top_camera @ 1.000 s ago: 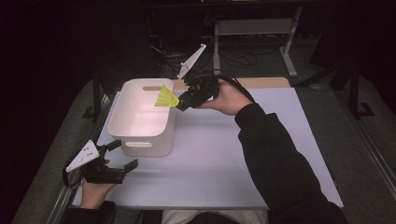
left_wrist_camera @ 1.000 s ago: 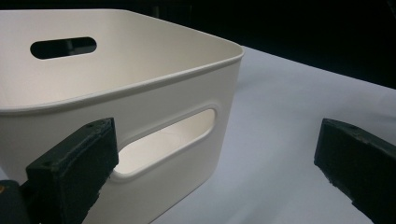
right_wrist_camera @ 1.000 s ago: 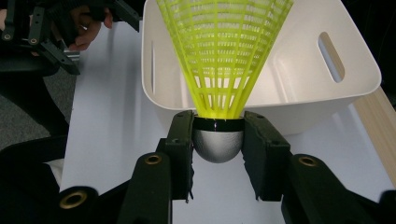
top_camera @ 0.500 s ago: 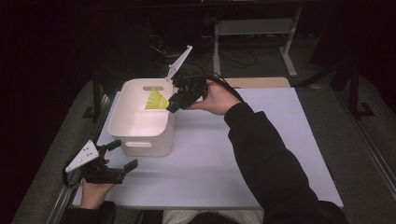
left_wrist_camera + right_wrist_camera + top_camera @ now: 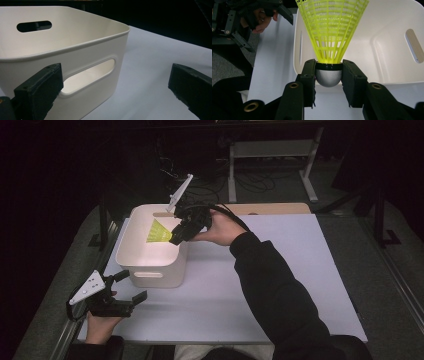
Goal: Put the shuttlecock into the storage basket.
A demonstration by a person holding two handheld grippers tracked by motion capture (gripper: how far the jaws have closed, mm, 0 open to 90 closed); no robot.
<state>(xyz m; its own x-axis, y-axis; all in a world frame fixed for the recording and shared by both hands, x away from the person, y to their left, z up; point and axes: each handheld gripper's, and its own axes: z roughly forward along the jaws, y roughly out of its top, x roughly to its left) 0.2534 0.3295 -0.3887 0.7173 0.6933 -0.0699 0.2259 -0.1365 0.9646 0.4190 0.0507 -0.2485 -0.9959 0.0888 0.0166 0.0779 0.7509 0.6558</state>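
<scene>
The yellow shuttlecock (image 5: 329, 32) is pinched by its round silver nose between the two black jaws of the right gripper (image 5: 329, 75), and its net skirt fans out away from them. In the high view the shuttlecock (image 5: 160, 232) hangs in the air over the open top of the white plastic bin (image 5: 150, 270), near the bin's right wall, with the right gripper (image 5: 176, 236) reaching in over that rim. It looks like the job is to put the shuttlecock into the bin. The pick-up part is done, since the shuttlecock is off the table and above the bin. What is left, I think, is to let it go so it drops inside, and then pull the hand back. The bin's floor looks bare where the pictures show it. The left gripper (image 5: 127, 287) sits low at the near left corner of the white table (image 5: 300, 270), just in front of the bin. Its jaws stand wide apart with nothing between them, and they point at the bin's near wall (image 5: 82, 82) with its long handle hole. That gripper does not touch the bin.
</scene>
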